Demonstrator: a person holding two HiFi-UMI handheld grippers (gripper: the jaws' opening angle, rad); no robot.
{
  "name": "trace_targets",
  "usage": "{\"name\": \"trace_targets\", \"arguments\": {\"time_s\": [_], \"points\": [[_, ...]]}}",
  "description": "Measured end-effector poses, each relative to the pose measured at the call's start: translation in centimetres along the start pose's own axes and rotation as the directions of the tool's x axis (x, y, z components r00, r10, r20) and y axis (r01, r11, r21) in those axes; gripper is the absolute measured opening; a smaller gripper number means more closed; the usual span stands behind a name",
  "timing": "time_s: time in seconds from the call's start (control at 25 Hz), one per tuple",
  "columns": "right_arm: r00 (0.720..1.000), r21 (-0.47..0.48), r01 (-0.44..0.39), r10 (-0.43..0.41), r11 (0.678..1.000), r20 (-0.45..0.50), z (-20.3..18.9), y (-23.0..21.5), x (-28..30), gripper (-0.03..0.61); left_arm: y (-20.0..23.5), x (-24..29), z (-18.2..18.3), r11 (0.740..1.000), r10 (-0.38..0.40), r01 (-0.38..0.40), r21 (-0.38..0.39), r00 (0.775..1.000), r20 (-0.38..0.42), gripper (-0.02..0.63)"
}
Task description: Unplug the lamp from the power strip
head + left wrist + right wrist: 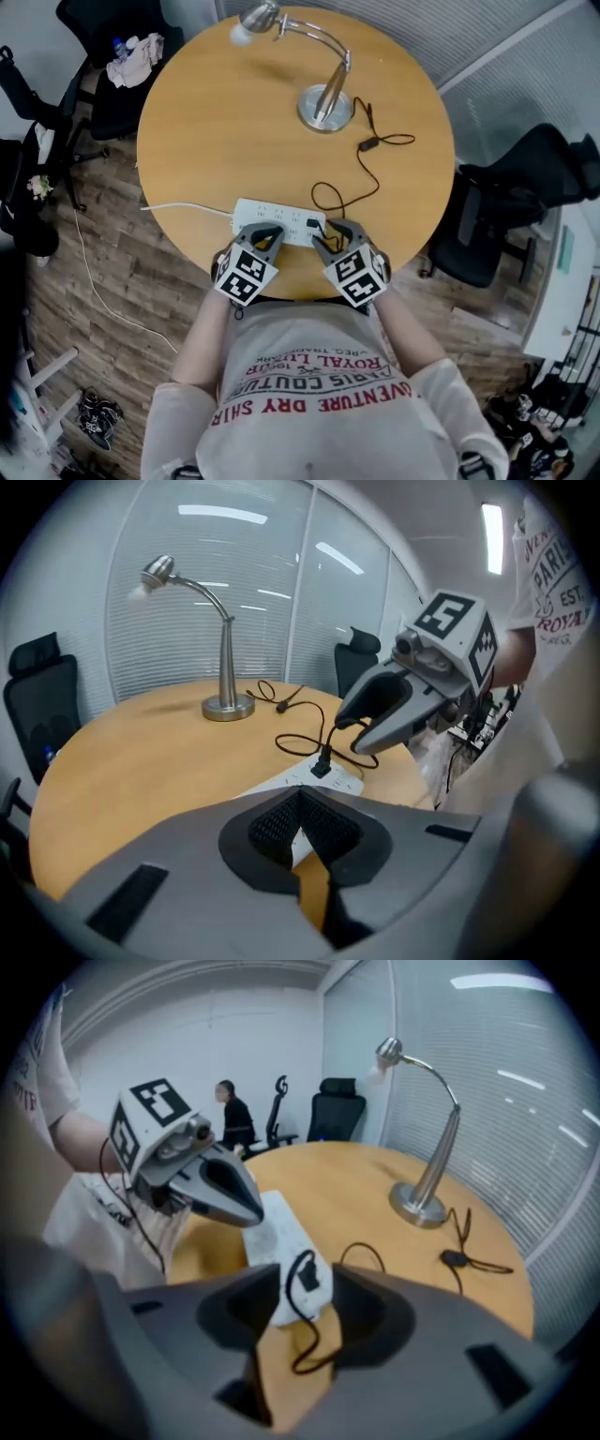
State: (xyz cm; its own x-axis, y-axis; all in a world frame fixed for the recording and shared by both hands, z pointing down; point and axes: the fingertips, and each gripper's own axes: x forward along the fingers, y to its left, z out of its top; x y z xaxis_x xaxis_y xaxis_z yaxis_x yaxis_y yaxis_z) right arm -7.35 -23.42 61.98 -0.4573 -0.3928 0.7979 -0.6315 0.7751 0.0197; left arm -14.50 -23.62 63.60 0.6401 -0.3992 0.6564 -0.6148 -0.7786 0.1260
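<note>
A white power strip (272, 211) lies near the front edge of the round wooden table (216, 122). The lamp's black plug (312, 224) sits in the strip's right end. Its cord (361, 178) loops back past an inline switch (368, 144) to the silver gooseneck lamp (323, 98) at the far side. My right gripper (305, 1293) is open, its jaws on either side of the plug (306, 1276) without pressing on it. My left gripper (264, 231) rests over the strip's middle. In the left gripper view its tips (300, 803) meet, shut, with the strip (328, 778) just beyond them.
The strip's white supply cable (178, 207) runs off the table's left edge to the floor. Black office chairs stand at the right (525, 202) and upper left (112, 56). A person (234, 1115) sits far back in the room. My own body is against the table's front edge.
</note>
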Motion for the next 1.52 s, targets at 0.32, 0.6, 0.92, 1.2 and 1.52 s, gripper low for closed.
{"name": "trace_targets", "arguments": {"time_s": [0.32,0.6,0.92,1.2,1.52], "points": [[0.978,-0.132,-0.054,0.026,0.990,-0.205,-1.5,-0.4,3.8,0.183,1.1,4.0,-1.1,0.995,-0.036,0.044,0.087,0.995,-0.092,0.031],[0.952,-0.210,-0.118,0.050,0.971,-0.302,-2.3,-0.2,4.7,0.087,0.9,4.5,-1.2,0.991,-0.041,0.054,0.121,0.994,-0.105,0.031],[0.937,-0.285,-0.161,0.056,0.945,-0.346,-2.1,-0.3,5.5,0.086,1.1,4.9,-1.4,0.994,-0.055,0.067,0.082,0.989,-0.141,0.031],[0.921,-0.345,-0.200,0.056,0.917,-0.386,-2.2,-0.6,5.6,0.078,1.3,5.1,-1.5,0.996,-0.052,0.061,0.066,0.989,-0.137,0.029],[0.916,-0.360,-0.213,0.057,0.908,-0.396,-1.8,-0.7,5.0,0.071,1.4,5.3,-1.2,0.996,-0.058,0.066,0.058,0.990,-0.129,0.029]]}}
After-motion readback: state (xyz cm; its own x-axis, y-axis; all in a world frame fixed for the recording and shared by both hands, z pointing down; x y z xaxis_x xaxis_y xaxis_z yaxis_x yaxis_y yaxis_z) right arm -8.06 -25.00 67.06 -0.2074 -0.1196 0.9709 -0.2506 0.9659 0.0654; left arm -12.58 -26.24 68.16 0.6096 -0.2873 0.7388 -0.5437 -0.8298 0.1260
